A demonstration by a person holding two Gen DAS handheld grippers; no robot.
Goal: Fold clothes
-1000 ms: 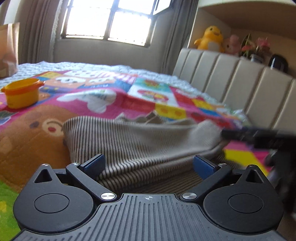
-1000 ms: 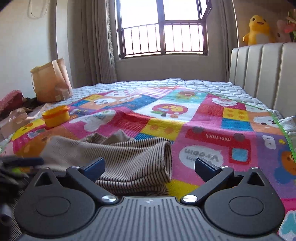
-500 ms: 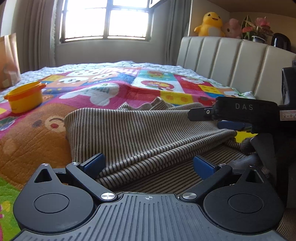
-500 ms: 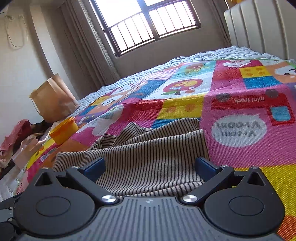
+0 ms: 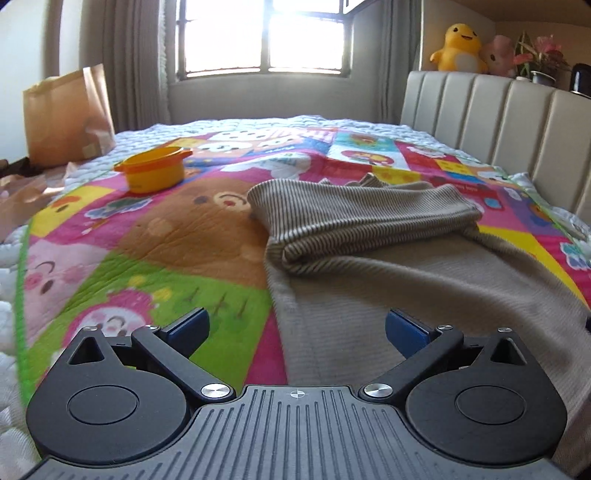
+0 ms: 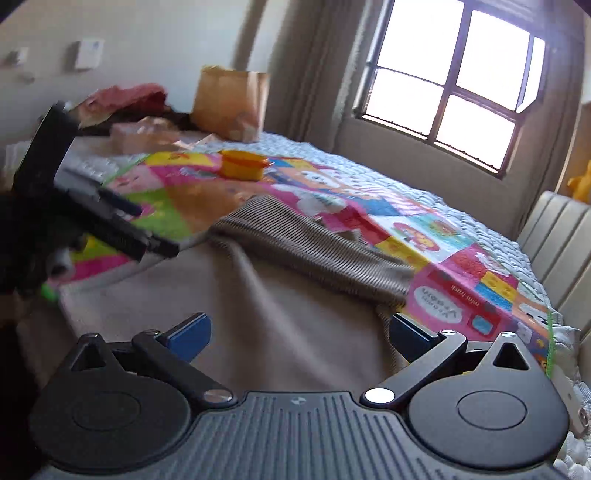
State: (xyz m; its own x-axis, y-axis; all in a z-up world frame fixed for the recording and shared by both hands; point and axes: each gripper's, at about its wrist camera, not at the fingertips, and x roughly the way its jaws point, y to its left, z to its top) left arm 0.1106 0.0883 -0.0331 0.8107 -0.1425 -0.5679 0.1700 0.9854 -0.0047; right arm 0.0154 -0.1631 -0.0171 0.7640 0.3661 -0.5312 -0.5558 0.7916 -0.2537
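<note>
One beige-and-brown striped knit garment (image 5: 369,229) lies folded at twelve o'clock; one orange plastic pot (image 5: 153,173) at eleven, contents hidden. My left tongs (image 5: 295,328) and right tongs (image 6: 299,332) are spread, holding nothing.

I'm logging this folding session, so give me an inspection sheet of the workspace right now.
Surface: bed with a colourful cartoon quilt, wrinkled in places.
Job's things: striped garment, far part folded back over the near part, which lies spread flat toward the cameras.
Clutter: yellow toy pot on the quilt, apart from the garment; paper bag and a pile of clothes at the bed's far side.
Grippers: left hand-held gripper open, holding nothing; right hand-held gripper open, holding nothing.
Cables: nothing seen.
Surroundings: window, curtains, padded headboard, plush toys and flowers on the shelf above it.
</note>
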